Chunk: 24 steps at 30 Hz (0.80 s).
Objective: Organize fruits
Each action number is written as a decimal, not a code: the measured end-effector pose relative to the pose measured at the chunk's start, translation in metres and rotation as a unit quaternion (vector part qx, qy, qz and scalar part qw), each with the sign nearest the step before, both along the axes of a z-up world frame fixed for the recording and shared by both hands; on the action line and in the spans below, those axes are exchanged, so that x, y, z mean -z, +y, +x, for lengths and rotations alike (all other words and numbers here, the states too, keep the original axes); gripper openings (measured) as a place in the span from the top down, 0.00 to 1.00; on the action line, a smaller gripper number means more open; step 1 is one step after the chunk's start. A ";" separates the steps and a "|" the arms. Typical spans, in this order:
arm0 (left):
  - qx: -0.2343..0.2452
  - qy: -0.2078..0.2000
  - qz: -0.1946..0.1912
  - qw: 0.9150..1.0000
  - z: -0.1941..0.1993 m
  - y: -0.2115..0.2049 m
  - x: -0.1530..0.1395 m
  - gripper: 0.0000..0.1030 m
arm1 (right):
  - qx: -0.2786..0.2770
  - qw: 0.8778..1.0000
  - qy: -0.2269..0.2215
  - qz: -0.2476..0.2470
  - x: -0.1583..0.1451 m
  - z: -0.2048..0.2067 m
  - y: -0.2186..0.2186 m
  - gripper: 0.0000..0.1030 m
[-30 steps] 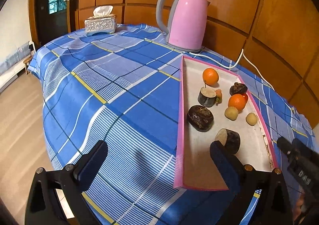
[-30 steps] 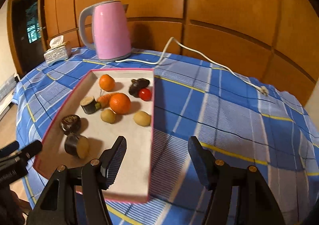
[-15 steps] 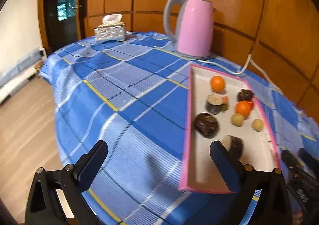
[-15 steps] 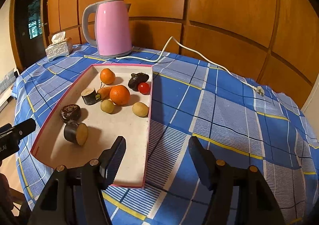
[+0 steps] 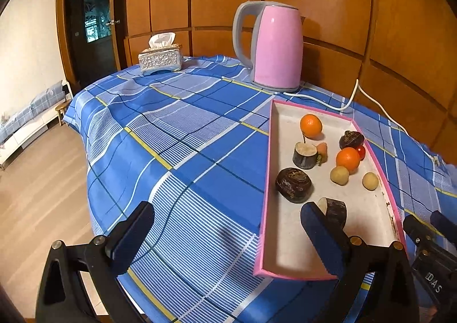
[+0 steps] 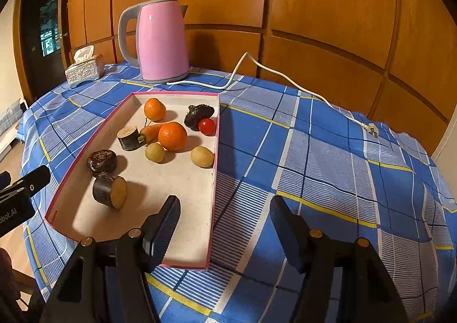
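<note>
A: As far as both wrist views show, every fruit lies inside the pink-rimmed tray (image 6: 216,151) on the worktop (image 6: 314,151); none sits on the blue plaid cloth outside it.

B: Stage?

A: Ambiguous. Loose scatter fits fruit gathered into the tray, or fruit waiting to be sorted out of it.

B: Contents?

A: Two oranges (image 6: 172,136), cherry tomato (image 6: 207,126), small carrot (image 6: 151,131), two yellowish round fruits (image 6: 202,156), several dark pieces, one cut with a pale face (image 6: 110,190).

B: Grippers?

A: Left gripper (image 5: 225,233) jaws apart, holding nothing, at the tray's near left edge. Right gripper (image 6: 224,224) likewise apart, empty, straddling the near right rim.
</note>
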<state>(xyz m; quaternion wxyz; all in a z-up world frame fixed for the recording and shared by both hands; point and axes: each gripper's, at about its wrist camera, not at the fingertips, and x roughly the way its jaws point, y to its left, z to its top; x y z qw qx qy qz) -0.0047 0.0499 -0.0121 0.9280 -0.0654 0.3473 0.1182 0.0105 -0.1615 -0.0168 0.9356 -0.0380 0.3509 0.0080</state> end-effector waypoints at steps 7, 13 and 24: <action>0.002 0.001 0.000 1.000 0.000 -0.002 0.001 0.00 | -0.002 1.000 -0.003 -0.002 -0.001 -0.001 0.002 0.36; 0.001 0.004 -0.004 1.000 0.000 -0.001 0.002 0.00 | -0.003 1.000 -0.004 -0.002 -0.001 -0.001 0.002 0.36; 0.002 0.006 -0.005 1.000 0.001 -0.001 0.003 0.00 | -0.004 1.000 -0.002 -0.003 0.000 0.000 0.004 0.36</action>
